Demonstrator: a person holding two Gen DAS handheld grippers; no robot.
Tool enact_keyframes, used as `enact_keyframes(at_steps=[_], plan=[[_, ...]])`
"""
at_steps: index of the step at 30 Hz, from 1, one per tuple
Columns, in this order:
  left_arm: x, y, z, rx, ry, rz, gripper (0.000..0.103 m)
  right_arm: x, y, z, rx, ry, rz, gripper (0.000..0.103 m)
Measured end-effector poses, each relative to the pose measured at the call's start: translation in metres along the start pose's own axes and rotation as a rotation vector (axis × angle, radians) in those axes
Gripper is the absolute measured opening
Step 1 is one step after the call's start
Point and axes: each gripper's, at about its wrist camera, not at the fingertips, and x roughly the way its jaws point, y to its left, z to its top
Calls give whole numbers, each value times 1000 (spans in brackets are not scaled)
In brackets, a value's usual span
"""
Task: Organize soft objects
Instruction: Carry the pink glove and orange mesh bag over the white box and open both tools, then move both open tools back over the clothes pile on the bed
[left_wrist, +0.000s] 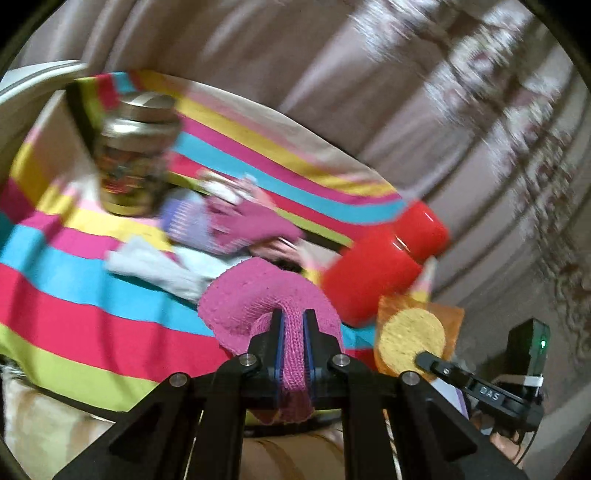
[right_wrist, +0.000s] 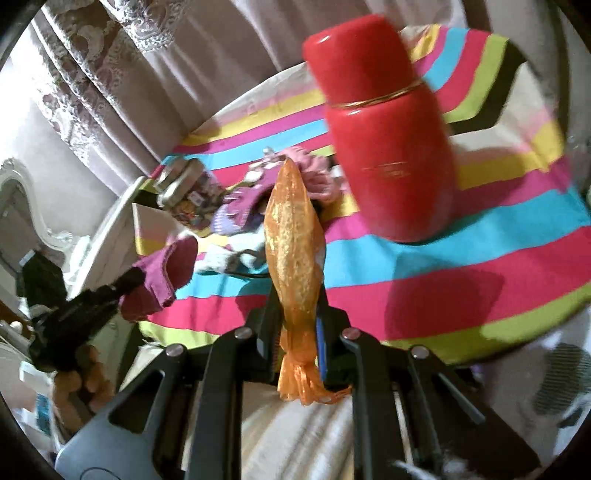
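My left gripper (left_wrist: 293, 317) is shut on a pink knitted piece (left_wrist: 266, 299), held above the striped cloth (left_wrist: 92, 295); it also shows in the right wrist view (right_wrist: 162, 273). My right gripper (right_wrist: 295, 295) is shut on a sponge in an orange mesh bag (right_wrist: 291, 236), which appears yellow and round in the left wrist view (left_wrist: 410, 339). A heap of soft things lies mid-table: a magenta knit (left_wrist: 251, 221), a lilac knit (left_wrist: 184, 221) and a pale blue cloth (left_wrist: 162, 269).
A red flask (right_wrist: 388, 133) stands on the striped cloth (right_wrist: 443, 266), close to the right of the sponge. A metal-lidded jar (left_wrist: 129, 155) stands behind the heap. Curtains (left_wrist: 406, 92) hang behind the table. A white chair (right_wrist: 22, 206) is at the left.
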Motion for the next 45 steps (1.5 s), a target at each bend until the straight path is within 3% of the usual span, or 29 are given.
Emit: enact_keyframes(at_steps=[10,15,23,26,28,30,32,34,41,45], plan=[[50,-122,-43,188,192,-182,10,-69,-67,-20,53,-29,-195,19],[72,-176,-69,265,265,-246,10,-97,-99,-29,99,-33,-245,19],[93,-233,-104,347,355,-304,10,-133,-142,-43,172,-41,-310,19],[102,-247,-115,365,406,-354,16,-143,-154,-48,190,-43,-330,19],[108,-251,-121,370,438,-350,31,-147,-163,-50,212,-38,-346,20],[110,-251,-122,362,447,-342,47,-150,-170,-52,232,-32,-372,28],[110,-250,-120,359,435,-321,49,-156,-175,-54,237,-41,-396,51],[109,-247,-116,352,423,-307,49,-160,-177,-55,232,-51,-414,59],[91,-228,-97,430,289,-201,49,-181,-175,-50,224,-108,-451,59],[83,-202,-80,417,267,-141,50,-188,-169,-46,207,-129,-469,59]])
